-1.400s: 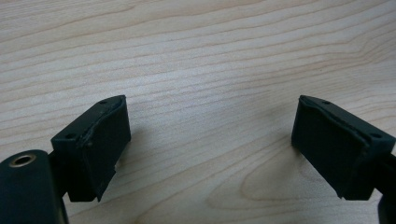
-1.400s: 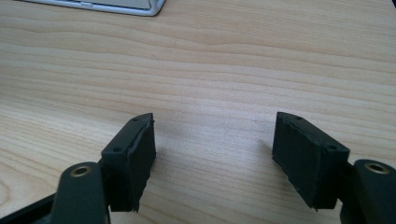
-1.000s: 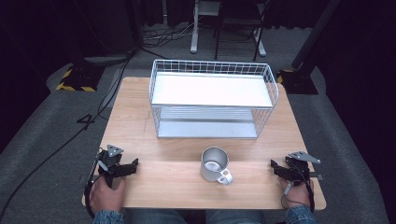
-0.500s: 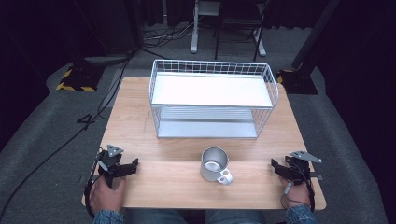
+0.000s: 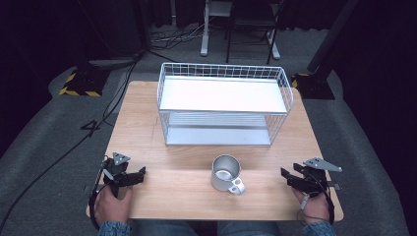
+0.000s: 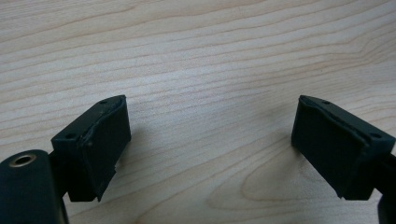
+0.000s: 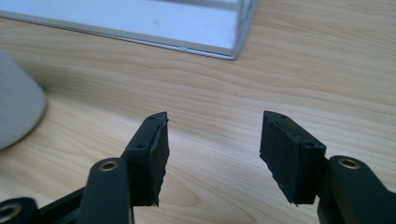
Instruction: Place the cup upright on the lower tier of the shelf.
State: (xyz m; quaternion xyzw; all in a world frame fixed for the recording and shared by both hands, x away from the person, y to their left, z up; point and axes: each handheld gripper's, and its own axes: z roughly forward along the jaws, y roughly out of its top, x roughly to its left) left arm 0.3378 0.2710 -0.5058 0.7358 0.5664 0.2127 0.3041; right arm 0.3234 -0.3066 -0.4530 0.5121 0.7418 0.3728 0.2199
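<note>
Worktop (image 5: 147, 128): light wood, rectangular, on grey carpet with dark surroundings. Rack (image 5: 223, 104): white wire basket with a white upper shelf and a lower tray, standing at the far middle of the worktop; one corner of its base shows at the top of the right gripper view (image 7: 140, 21). Mug (image 5: 226, 173): metal, upright, open mouth up, handle turned toward the near right, standing on bare wood just in front of the rack and apart from it, between the two hand-held grippers and nearer the right one; its grey side shows at the left edge of the right gripper view (image 7: 16, 112). Right hand-held gripper (image 5: 290, 178): at the near right corner, pointing left toward the mug and apart from it; its jaws have just been closing and stand partly apart with nothing between them but bare wood (image 7: 212, 140). Left hand-held gripper (image 5: 137, 175): at the near left corner, low over the worktop, pointing right, well apart from the mug; jaws wide apart over bare wood, holding nothing (image 6: 210, 135).
</note>
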